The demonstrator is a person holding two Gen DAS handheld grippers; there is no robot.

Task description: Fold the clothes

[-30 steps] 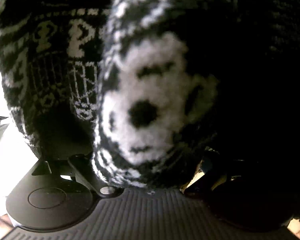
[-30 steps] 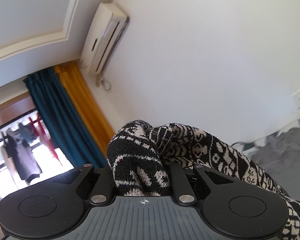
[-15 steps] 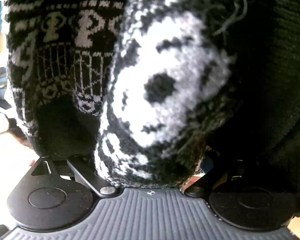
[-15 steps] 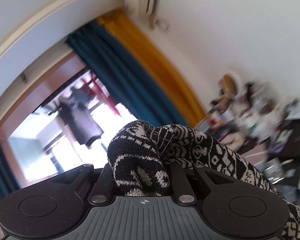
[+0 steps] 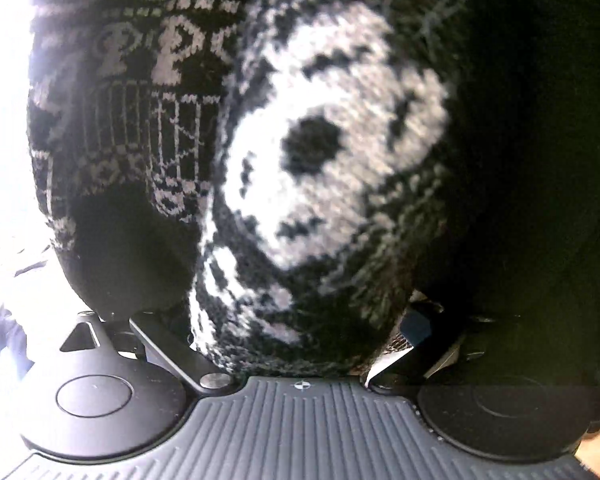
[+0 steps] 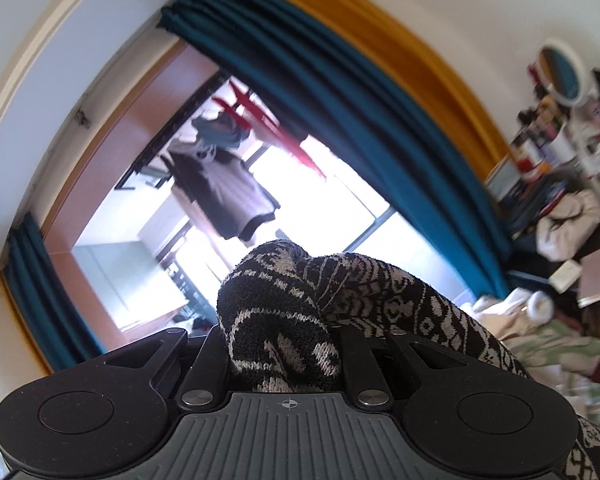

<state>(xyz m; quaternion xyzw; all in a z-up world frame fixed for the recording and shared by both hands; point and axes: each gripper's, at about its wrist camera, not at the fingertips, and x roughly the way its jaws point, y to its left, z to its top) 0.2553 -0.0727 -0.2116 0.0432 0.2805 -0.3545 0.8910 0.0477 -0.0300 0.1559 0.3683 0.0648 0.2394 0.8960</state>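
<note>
A black-and-white patterned knit sweater fills the left wrist view, bulging over my left gripper, whose jaws are buried in a thick fold and shut on it. In the right wrist view another bunch of the same sweater sits squeezed between the jaws of my right gripper, which is shut on it and held level in the air. From there the knit trails off to the lower right. Both sets of fingertips are hidden by fabric.
Beyond the right gripper are teal curtains, a yellow curtain, and a bright window with clothes hanging. A cluttered shelf and piled bedding lie at the right. Bright glare fills the left wrist view's left edge.
The right wrist view has swung from the white wall and air conditioner across to the curtains and window. The sweater stays gripped in both grippers; the left view's pattern has shifted slightly.
</note>
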